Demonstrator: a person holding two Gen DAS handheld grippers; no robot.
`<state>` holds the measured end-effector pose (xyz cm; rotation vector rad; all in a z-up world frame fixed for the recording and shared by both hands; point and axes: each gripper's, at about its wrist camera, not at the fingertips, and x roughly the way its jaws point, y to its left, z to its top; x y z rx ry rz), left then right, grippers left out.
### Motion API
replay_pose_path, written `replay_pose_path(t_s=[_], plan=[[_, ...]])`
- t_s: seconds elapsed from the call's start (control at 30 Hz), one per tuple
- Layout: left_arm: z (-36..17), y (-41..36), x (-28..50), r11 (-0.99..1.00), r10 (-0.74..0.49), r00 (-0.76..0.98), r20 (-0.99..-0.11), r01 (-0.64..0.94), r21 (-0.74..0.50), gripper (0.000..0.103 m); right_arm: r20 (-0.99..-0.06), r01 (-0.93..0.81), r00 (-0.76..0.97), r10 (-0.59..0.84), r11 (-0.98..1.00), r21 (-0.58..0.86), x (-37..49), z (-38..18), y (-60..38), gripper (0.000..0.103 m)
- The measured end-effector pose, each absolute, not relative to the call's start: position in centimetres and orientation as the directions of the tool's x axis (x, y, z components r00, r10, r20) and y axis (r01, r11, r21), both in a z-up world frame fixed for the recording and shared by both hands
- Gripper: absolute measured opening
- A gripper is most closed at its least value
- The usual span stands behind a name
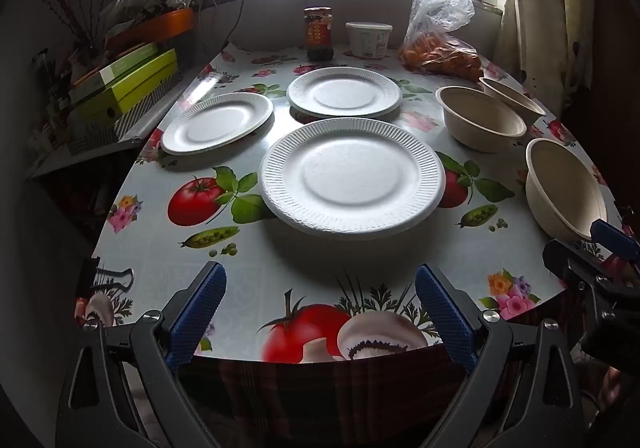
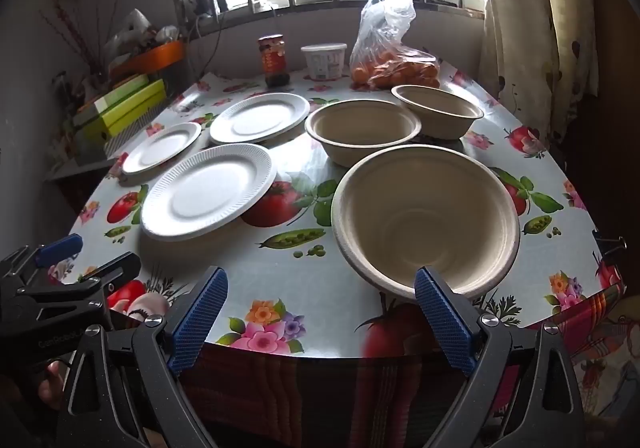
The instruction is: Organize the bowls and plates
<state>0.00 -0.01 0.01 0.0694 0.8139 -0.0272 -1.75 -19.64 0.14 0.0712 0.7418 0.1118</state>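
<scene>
Three white foam plates lie apart on the table: a near one [image 1: 352, 177] [image 2: 210, 191], a left one [image 1: 218, 122] [image 2: 162, 147] and a far one [image 1: 344, 92] [image 2: 260, 117]. Three beige bowls stand upright on the right: near [image 1: 566, 189] [image 2: 426, 221], middle [image 1: 482, 119] [image 2: 362, 129], far [image 1: 512, 97] [image 2: 438, 109]. My left gripper [image 1: 322, 312] is open and empty over the front table edge, in front of the near plate. My right gripper [image 2: 322, 314] is open and empty, its right finger [image 2: 442, 314] in front of the near bowl's front rim.
A sauce jar [image 1: 319, 33], a white tub [image 1: 368, 39] and a plastic bag of oranges [image 1: 440, 47] stand at the table's far edge below the window. Green boxes [image 1: 128, 87] are stacked on a shelf to the left. A curtain [image 2: 540, 27] hangs on the right.
</scene>
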Motion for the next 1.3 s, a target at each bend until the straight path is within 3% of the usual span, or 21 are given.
replay_pose_path(t_s=[1.3], plan=[[2.0, -0.7, -0.8, 0.996, 0.030, 0.738, -0.675, 0.035, 0.082, 0.096, -0.659, -0.099, 0.744, 0.114, 0.993, 0.060, -0.9, 1.0, -18.3, 0.096]])
